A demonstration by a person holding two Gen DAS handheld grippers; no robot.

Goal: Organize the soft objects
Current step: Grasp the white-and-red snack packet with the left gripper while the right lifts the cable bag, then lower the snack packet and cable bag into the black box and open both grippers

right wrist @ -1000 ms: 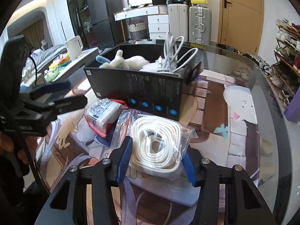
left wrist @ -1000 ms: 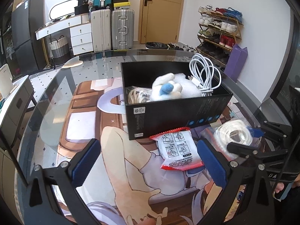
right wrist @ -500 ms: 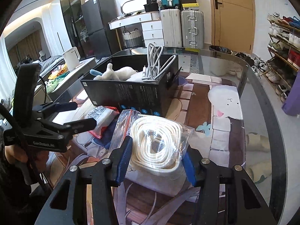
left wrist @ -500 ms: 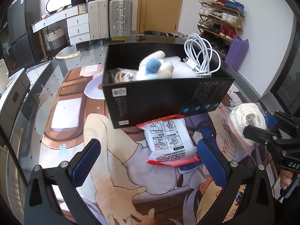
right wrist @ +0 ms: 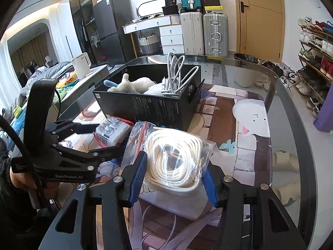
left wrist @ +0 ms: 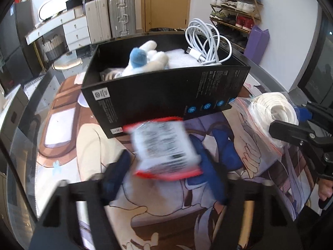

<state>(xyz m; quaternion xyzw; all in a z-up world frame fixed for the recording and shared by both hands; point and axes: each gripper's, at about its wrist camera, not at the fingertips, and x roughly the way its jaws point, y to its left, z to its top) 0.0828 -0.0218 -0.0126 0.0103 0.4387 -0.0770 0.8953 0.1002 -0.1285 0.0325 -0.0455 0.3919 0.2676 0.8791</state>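
While the left gripper point(left wrist: 166, 166) was closing, its blue pads point(left wrist: 212, 179) stood on either side of a white packet point(left wrist: 164, 145) with red edges; the picture was blurred there, so whether the pads already pressed on the packet could not be told for sure. The packet lay on the printed mat point(left wrist: 87, 145), just in front of the black box point(left wrist: 166, 95) and near its lower left corner.

The right gripper point(right wrist: 173, 175) pinched a clear bag point(right wrist: 172, 156) holding a coil of white rope point(right wrist: 174, 158), with a blue pad point(right wrist: 138, 173) against each side of the bag. From the left camera the same bag point(left wrist: 268, 114) sat to the right of the box, touching or nearly touching its front corner, with the right gripper's black fingers point(left wrist: 291, 133) beside it.

Inside the box lay a white plush toy point(left wrist: 145, 60) with a blue part, a bundle of white cable point(left wrist: 208, 41) rising above the rim at the right end, and something white and soft beneath them. From the right camera, the left gripper point(right wrist: 108, 139) showed at the left, held in a person's hand point(right wrist: 18, 179), its fingers reaching toward the packet point(right wrist: 112, 131).

The mat covered a glass table point(right wrist: 289, 112). Beyond it stood suitcases point(right wrist: 214, 33), a white drawer unit point(right wrist: 170, 35) and a shoe rack point(left wrist: 235, 10).
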